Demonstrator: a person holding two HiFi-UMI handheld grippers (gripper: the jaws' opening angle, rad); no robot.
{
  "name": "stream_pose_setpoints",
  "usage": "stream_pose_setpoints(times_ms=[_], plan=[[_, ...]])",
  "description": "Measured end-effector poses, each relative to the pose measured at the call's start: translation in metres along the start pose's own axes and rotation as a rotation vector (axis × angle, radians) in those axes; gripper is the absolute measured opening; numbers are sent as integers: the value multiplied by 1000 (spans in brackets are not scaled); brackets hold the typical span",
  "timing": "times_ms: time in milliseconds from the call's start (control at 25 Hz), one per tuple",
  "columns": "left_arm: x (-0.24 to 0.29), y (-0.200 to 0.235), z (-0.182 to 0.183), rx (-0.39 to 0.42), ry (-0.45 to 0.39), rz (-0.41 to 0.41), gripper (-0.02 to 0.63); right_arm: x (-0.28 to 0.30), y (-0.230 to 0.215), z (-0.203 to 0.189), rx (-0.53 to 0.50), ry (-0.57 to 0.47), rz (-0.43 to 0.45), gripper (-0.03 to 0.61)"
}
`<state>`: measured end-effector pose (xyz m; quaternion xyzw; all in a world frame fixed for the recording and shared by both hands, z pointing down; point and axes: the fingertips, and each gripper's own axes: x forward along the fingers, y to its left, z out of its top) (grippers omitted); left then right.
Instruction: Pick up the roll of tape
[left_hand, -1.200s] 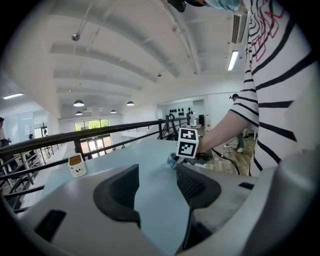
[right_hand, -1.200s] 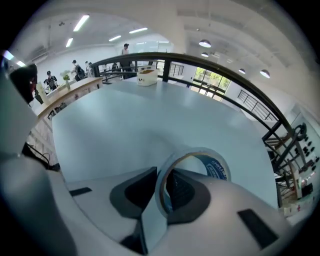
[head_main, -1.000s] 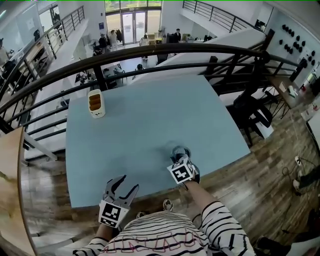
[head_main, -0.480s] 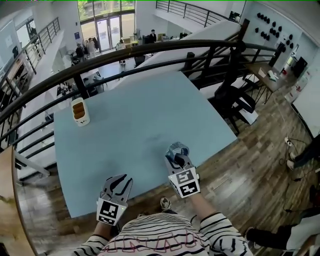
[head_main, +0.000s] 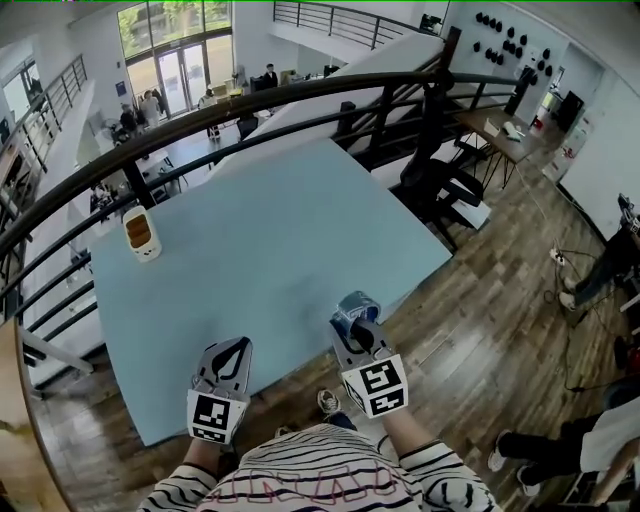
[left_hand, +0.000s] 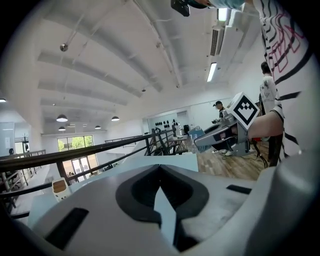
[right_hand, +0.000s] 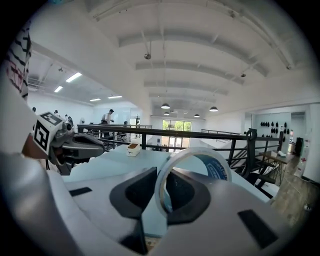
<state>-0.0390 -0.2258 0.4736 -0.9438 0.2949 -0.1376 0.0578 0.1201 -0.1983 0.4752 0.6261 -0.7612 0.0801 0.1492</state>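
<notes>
Now, your stock, itemised from the left side of the table (head_main: 280, 230) to its right.

Item one: small white box with an orange face (head_main: 141, 234), upright near the table's far left corner. It is no part of the job, which is likely why it stands well apart from both of your tools.

Item two: left gripper (head_main: 236, 348), held over the table's near edge, left of centre. Its jaws have just been closing and now meet tip to tip with nothing between them. You seem to be keeping it parked clear so it cannot foul the lift.

Item three: right gripper (head_main: 352, 320), over the table's near edge, right of centre. Its jaws are partly closed and clamp the wall of the ring, one inside the hole and one outside, a hold that suits a thin hoop better than spanning its whole width.

Item four: roll of tape (right_hand: 216, 166), upright on edge in those right jaws, apparently lifted off the table top. By this reading the pick-up is essentially done.
</notes>
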Motion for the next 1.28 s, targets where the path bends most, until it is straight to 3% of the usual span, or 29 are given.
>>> stream_pose_setpoints(times_ms=[600, 1280], plan=[[-13, -18, -6, 20, -32, -90, 25, -39, 28, -15, 60, -34, -73, 71], [-7, -17, -10, 13, -45, -122, 25, -25, 29, -13, 56, -46, -77, 71]])
